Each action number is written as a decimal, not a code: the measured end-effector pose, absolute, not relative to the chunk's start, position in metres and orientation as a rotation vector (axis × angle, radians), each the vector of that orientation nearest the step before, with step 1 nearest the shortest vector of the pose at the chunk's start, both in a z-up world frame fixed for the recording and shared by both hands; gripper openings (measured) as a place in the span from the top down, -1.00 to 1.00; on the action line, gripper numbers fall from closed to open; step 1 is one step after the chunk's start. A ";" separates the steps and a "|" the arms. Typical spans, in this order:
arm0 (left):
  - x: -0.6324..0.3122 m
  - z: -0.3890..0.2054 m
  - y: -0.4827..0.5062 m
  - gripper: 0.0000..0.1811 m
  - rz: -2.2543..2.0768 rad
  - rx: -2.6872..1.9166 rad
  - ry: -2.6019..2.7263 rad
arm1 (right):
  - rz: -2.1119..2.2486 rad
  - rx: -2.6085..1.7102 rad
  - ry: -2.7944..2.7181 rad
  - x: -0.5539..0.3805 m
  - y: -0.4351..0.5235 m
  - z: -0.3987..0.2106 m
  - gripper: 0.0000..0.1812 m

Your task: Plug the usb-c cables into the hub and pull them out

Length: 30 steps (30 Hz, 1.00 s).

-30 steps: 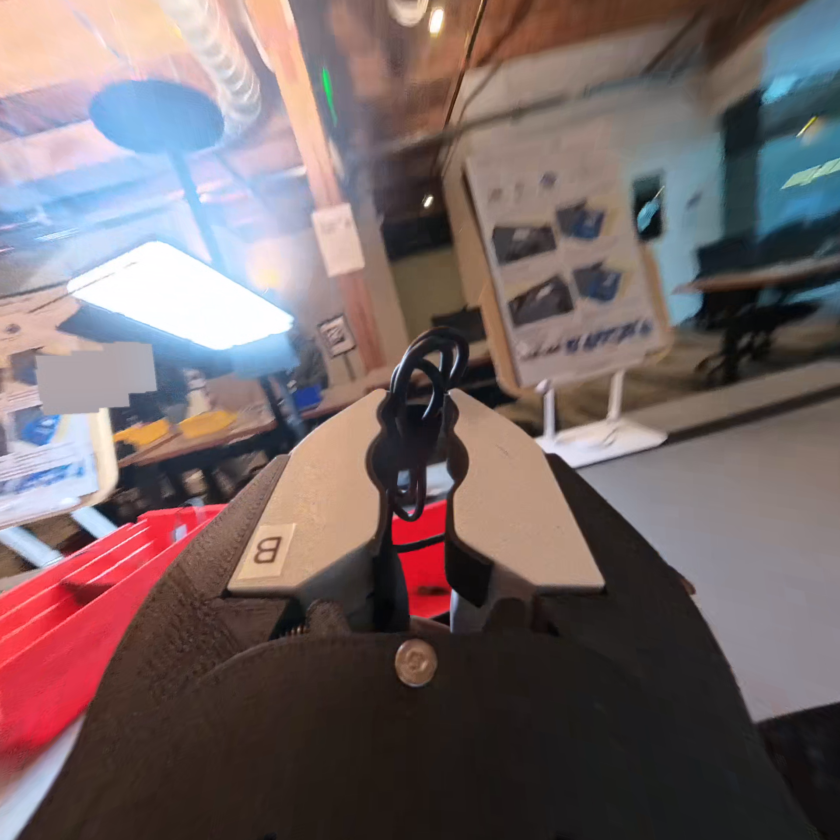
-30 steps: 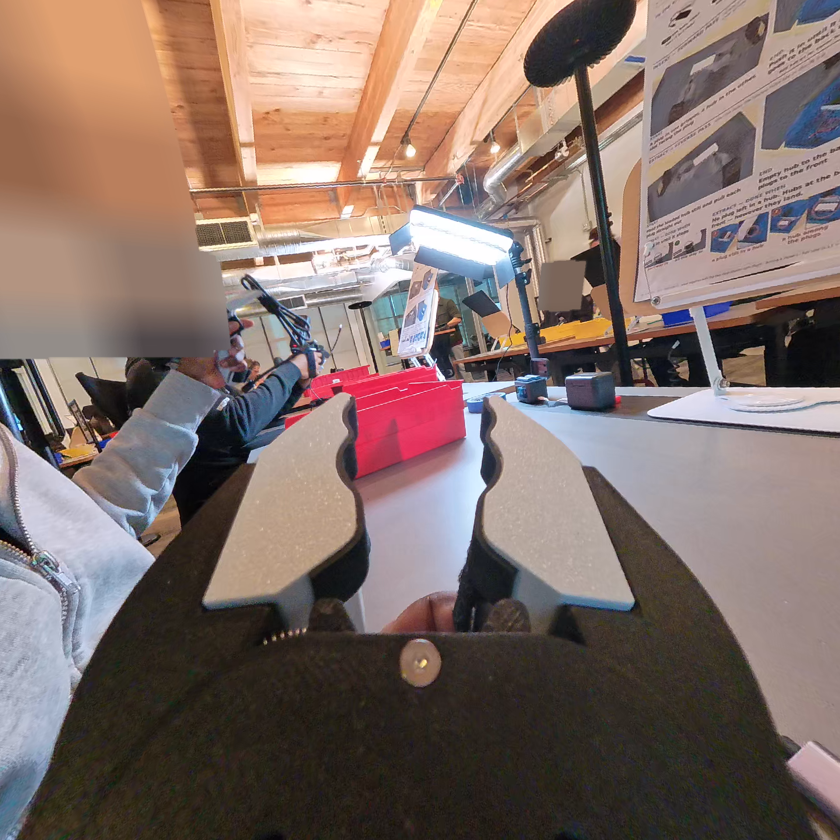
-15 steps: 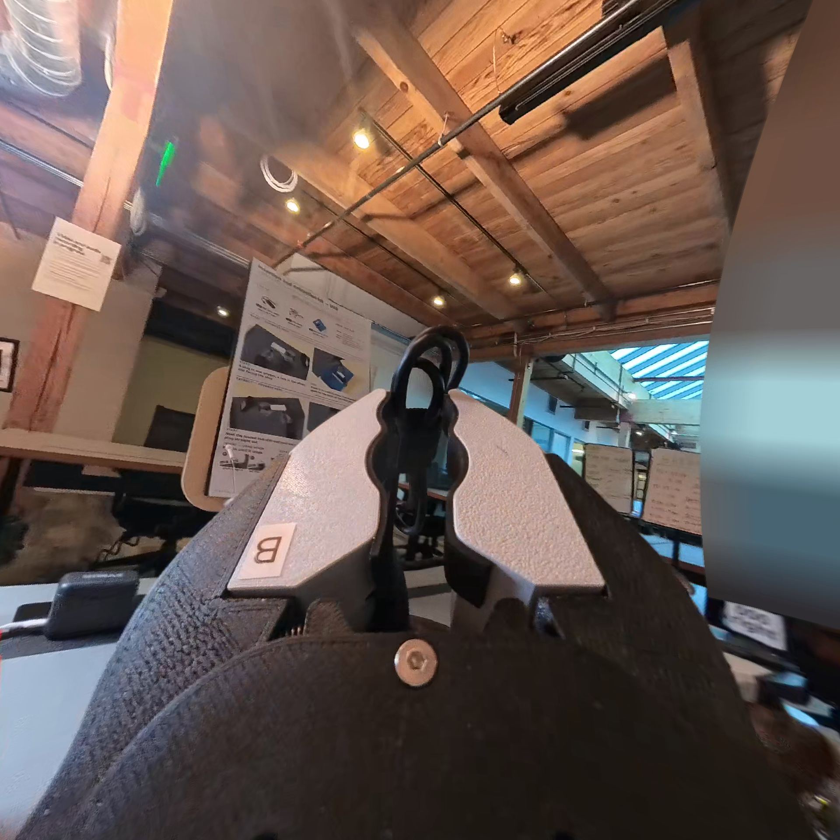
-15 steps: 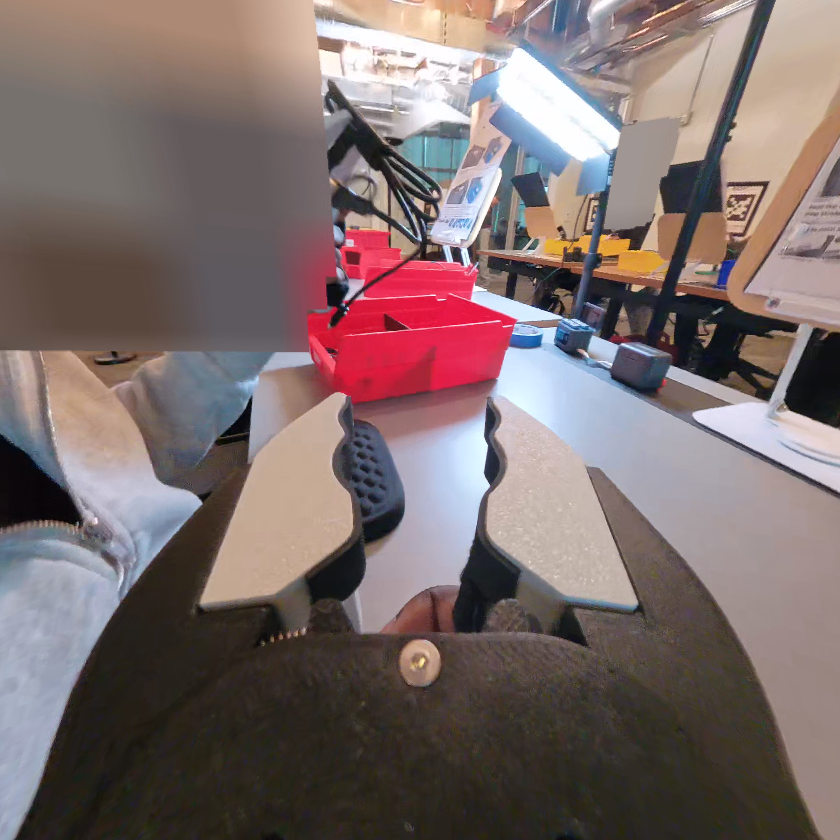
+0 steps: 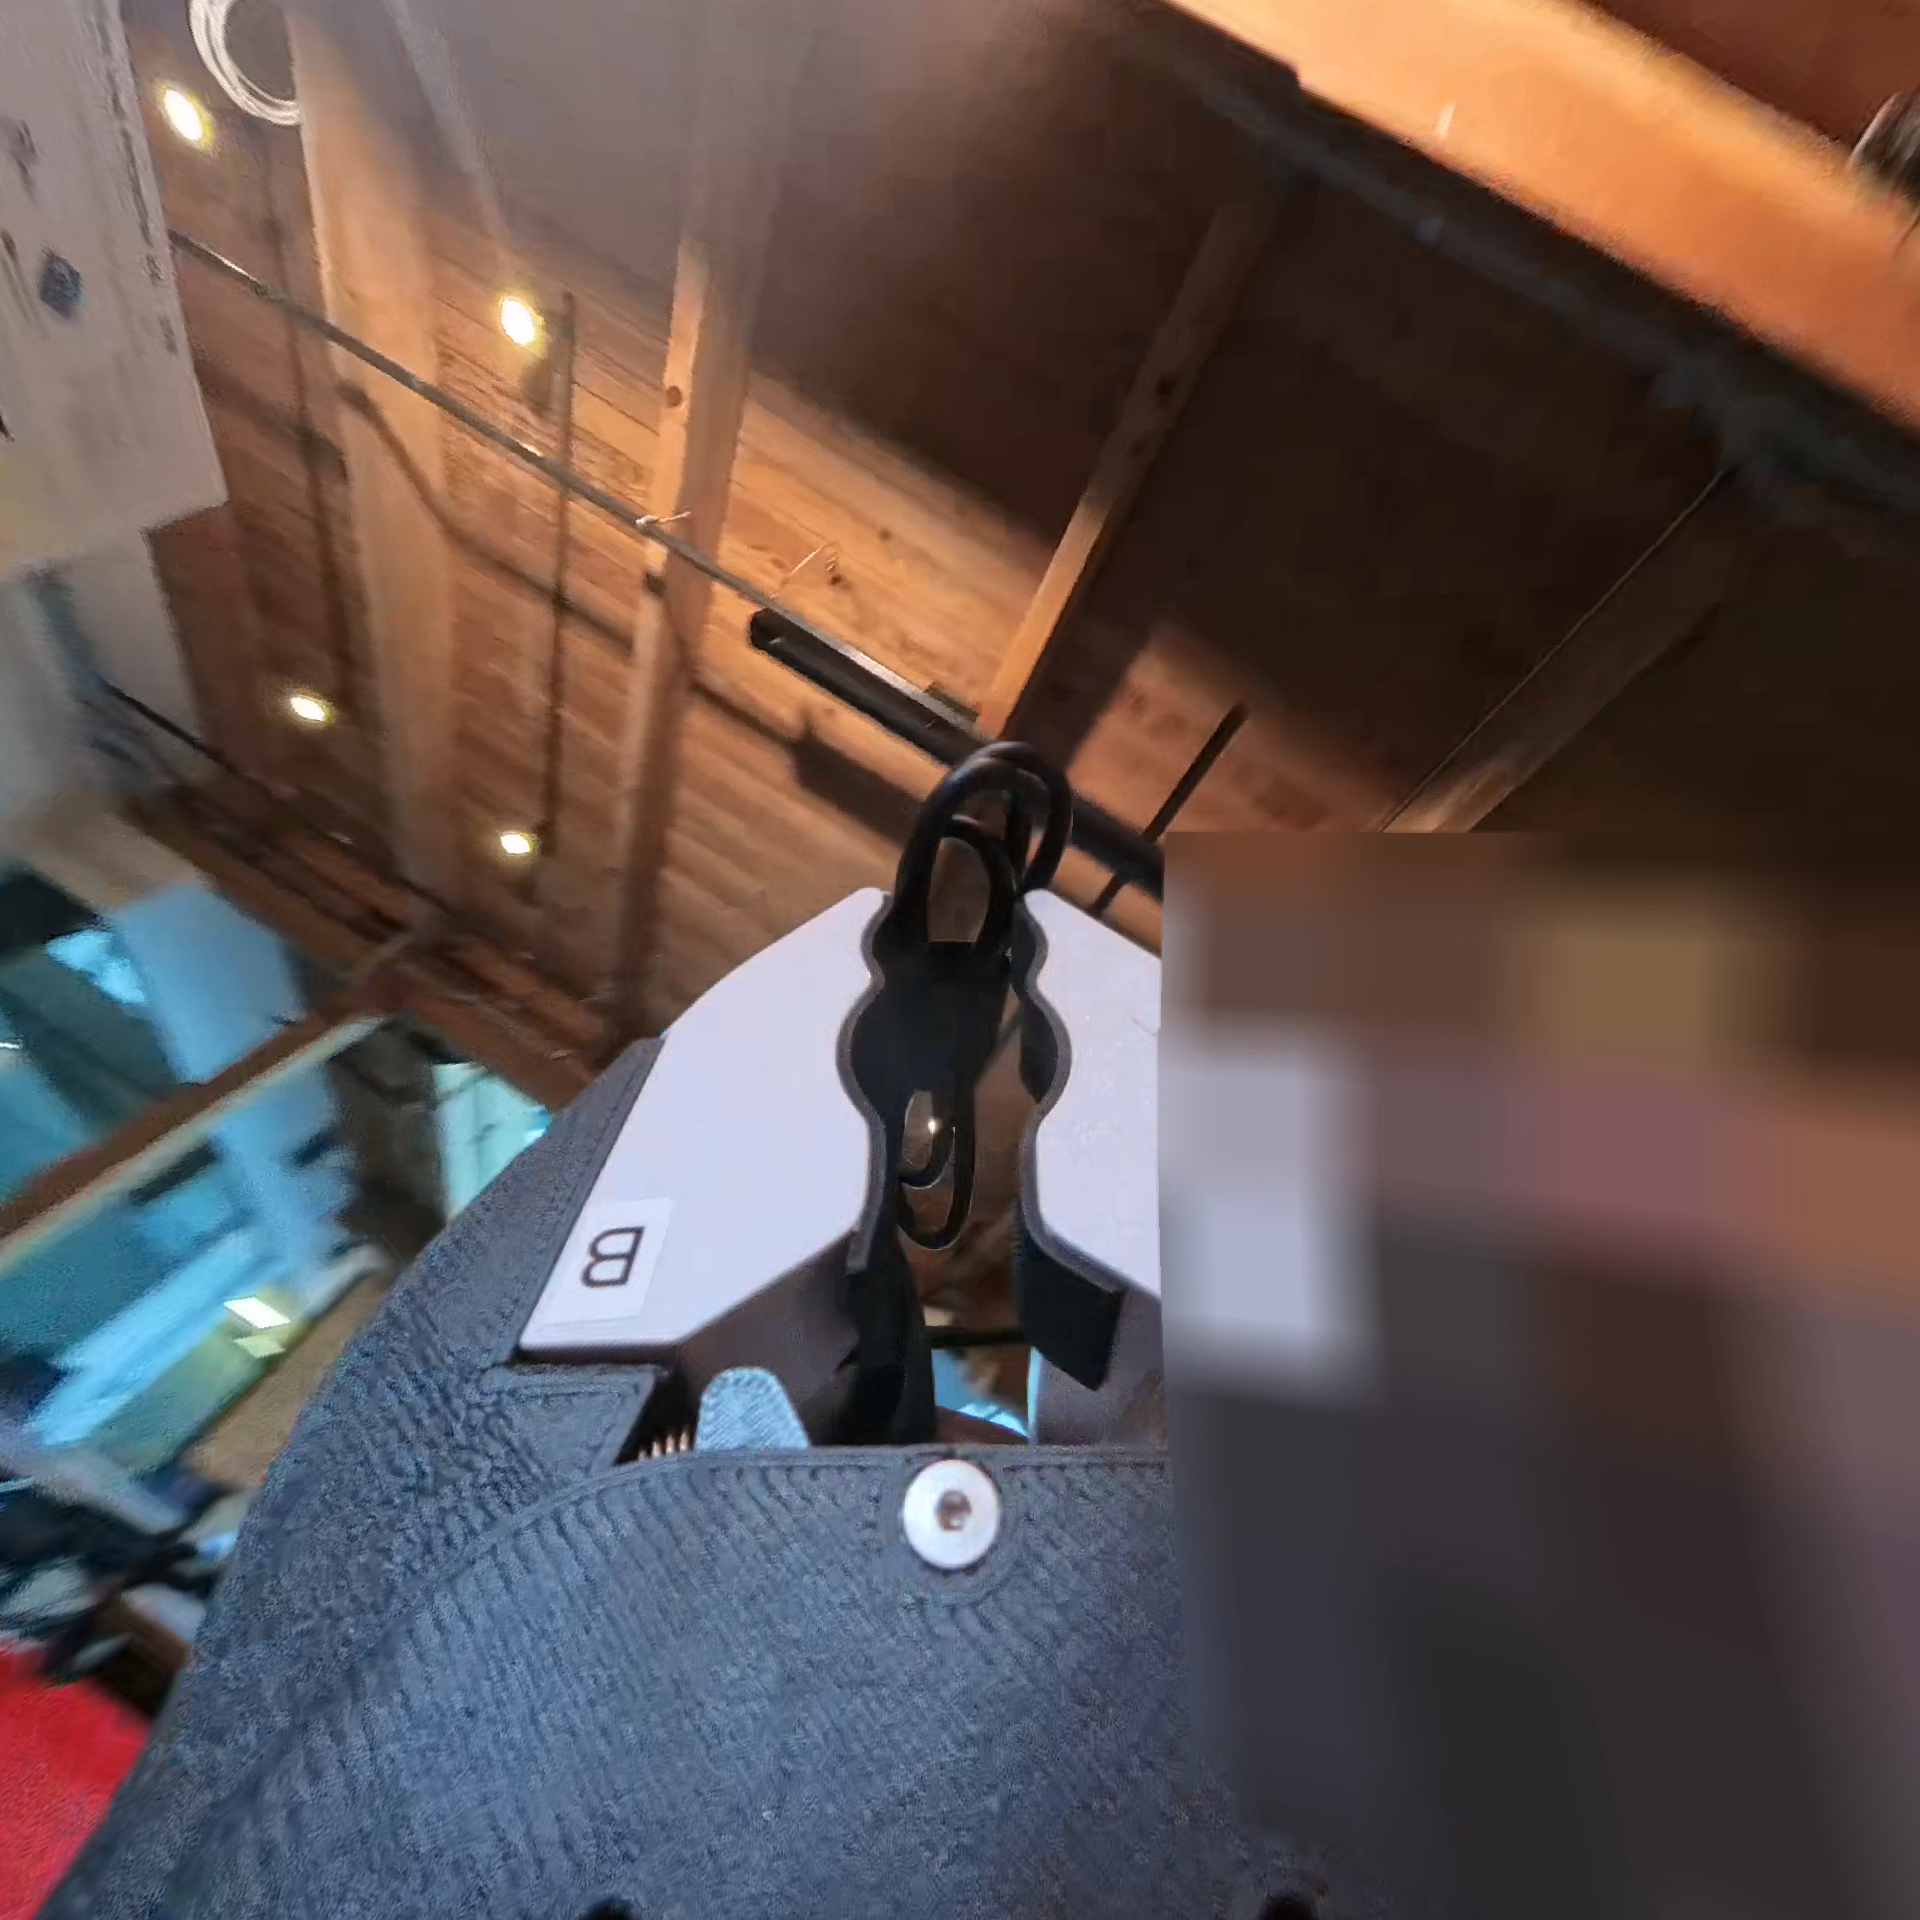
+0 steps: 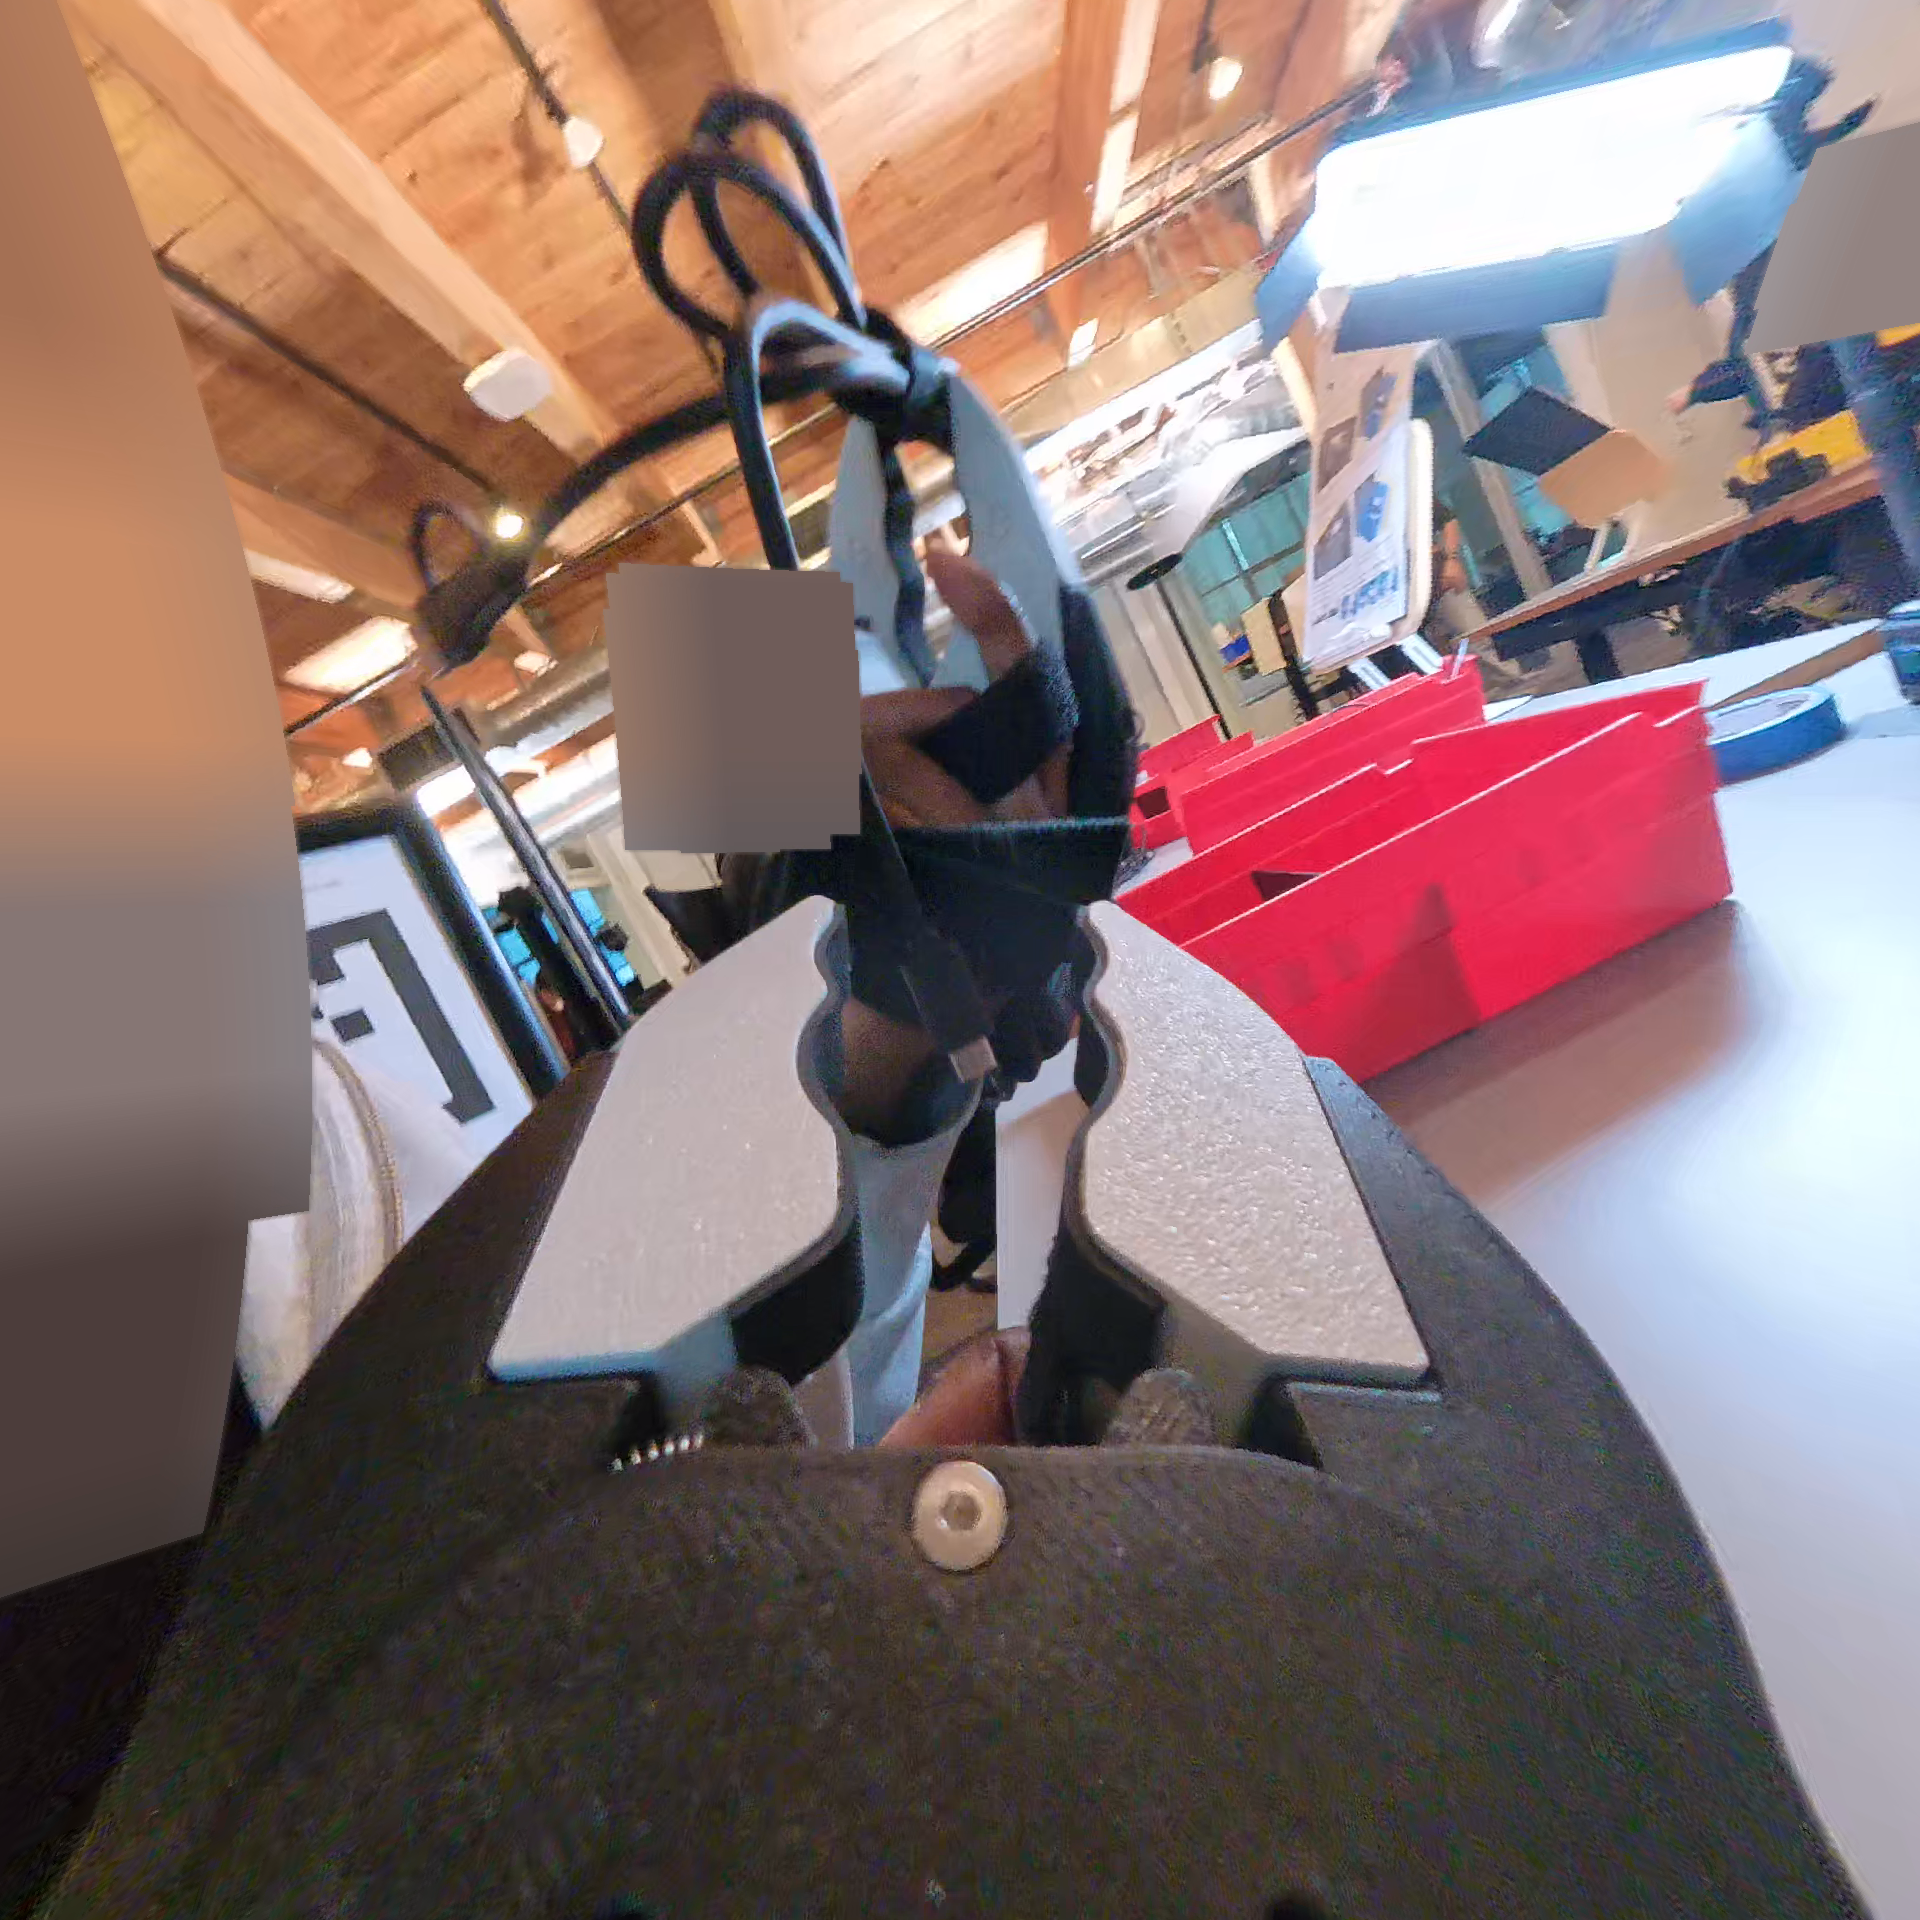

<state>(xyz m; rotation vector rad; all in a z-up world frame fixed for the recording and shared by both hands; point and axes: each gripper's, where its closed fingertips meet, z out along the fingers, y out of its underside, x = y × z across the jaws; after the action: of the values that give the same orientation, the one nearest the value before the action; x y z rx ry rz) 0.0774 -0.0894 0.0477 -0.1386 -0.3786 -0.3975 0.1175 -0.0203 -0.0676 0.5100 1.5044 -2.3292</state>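
Note:
My left gripper [image 5: 951, 925] is shut on a bundle of black usb-c cables [image 5: 982, 821] and points up at the wooden ceiling. Cable loops stick out past its tips. In the right wrist view the left gripper [image 6: 914, 488] shows raised in a strapped hand, with the cable loops [image 6: 748, 239] above it. One cable end with a plug [image 6: 964, 1055] hangs down in line with the gap of my right gripper [image 6: 961, 935]. My right gripper is open and empty. I cannot tell whether the plug lies between its fingers. No hub shows in either view.
Red bins [image 6: 1455, 862] stand on the grey table [image 6: 1714, 1195] to the right. A blue tape roll [image 6: 1782, 727] lies behind them. A bright light panel [image 6: 1538, 177] hangs at the upper right. A grey sleeve [image 6: 353, 1174] is at the left. The grippers' ends are close to 15 centimeters from one another.
My left gripper has tilted up from the room toward the ceiling, still shut on the cables. The right view has swung to face the left gripper, and the hanging plug is now close before it.

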 end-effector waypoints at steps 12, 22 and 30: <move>0.081 0.046 -0.104 0.77 -0.594 0.062 -0.290 | -2.356 0.321 1.413 0.138 -0.032 -0.071 0.83; 0.097 0.000 -0.147 0.37 -0.252 -0.622 -0.435 | -2.320 0.394 2.124 0.091 0.037 -0.079 0.86; 0.131 -0.015 -0.120 0.37 0.492 -1.463 -0.437 | -1.967 0.287 2.579 0.094 0.036 -0.133 0.88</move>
<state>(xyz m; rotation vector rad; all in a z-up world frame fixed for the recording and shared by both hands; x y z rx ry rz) 0.1307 -0.1197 -0.0148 -1.4627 -0.4367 0.4922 0.0938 0.0357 -0.1330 0.2866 2.5789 -1.9669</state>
